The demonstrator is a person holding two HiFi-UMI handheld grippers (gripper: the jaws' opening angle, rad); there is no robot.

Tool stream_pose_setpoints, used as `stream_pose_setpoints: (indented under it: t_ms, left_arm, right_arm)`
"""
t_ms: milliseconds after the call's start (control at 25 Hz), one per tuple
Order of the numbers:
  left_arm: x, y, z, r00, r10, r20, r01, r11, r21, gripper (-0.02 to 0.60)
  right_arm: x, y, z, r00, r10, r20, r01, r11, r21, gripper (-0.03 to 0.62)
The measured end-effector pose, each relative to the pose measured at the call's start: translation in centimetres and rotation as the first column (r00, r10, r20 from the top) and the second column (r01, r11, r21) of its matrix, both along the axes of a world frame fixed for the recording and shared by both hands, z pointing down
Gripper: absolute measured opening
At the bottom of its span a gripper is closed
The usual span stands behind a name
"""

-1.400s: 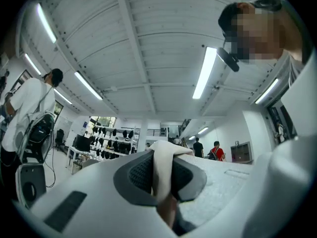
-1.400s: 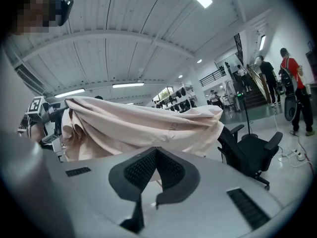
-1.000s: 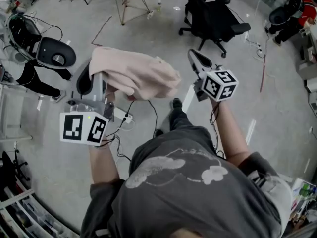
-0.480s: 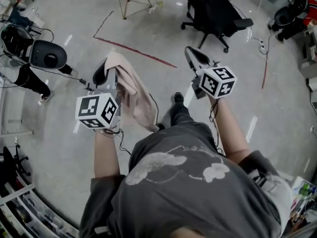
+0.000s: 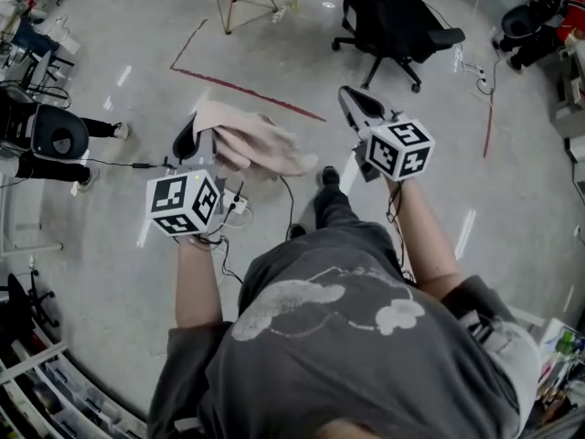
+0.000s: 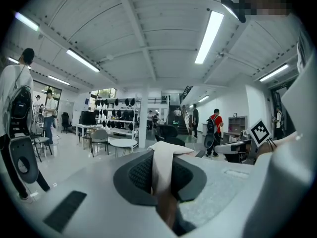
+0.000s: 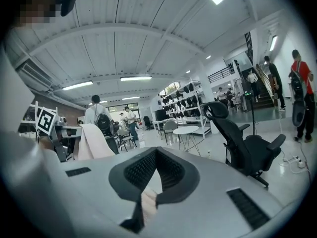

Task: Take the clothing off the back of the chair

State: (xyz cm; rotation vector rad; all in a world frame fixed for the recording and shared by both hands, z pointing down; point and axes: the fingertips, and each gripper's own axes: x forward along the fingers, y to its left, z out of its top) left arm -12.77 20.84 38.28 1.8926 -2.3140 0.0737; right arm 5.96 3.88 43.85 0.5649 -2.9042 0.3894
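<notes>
My left claw (image 5: 187, 137) is pressed tight on one edge of the pale pink soft piece of clothing (image 5: 260, 144), and I think that is so the rest can hang free in the air, above the shiny grey floor (image 5: 119, 273). The clothing trails off to the right, between my two claws. My right claw (image 5: 356, 108) is pressed together with nothing in it, and I think I keep it out to the side so it is out of the way. The black office chair on wheels (image 5: 393, 27) stands far off, well apart from the clothing, so I judge the clothing is already off its back. The clothing looks blurry from above, so I cannot tell what kind it is. In the left gripper view I see only a thin strip of it. My own grey shirt (image 5: 347, 346) hides the near floor
</notes>
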Motion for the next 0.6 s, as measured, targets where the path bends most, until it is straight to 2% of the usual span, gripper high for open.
stream_pose_setpoints:
  t_ms: [320, 600]
  left_arm:
    - [0.8, -0.6, 1.6, 0.999, 0.028, -0.038, -0.028, 1.0, -0.012, 0.014]
    - [0.8, -1.6, -0.1, 0.997, 0.062, -0.05, -0.061, 0.998, 0.036, 0.014]
  right_arm:
    - [0.7, 0.4, 1.1, 0.999, 0.008, -0.051, -0.008, 1.0, 0.002, -0.009]
    - [0.5, 1.0, 1.5, 0.998, 0.007, -0.062, -0.007, 1.0, -0.004, -0.009]
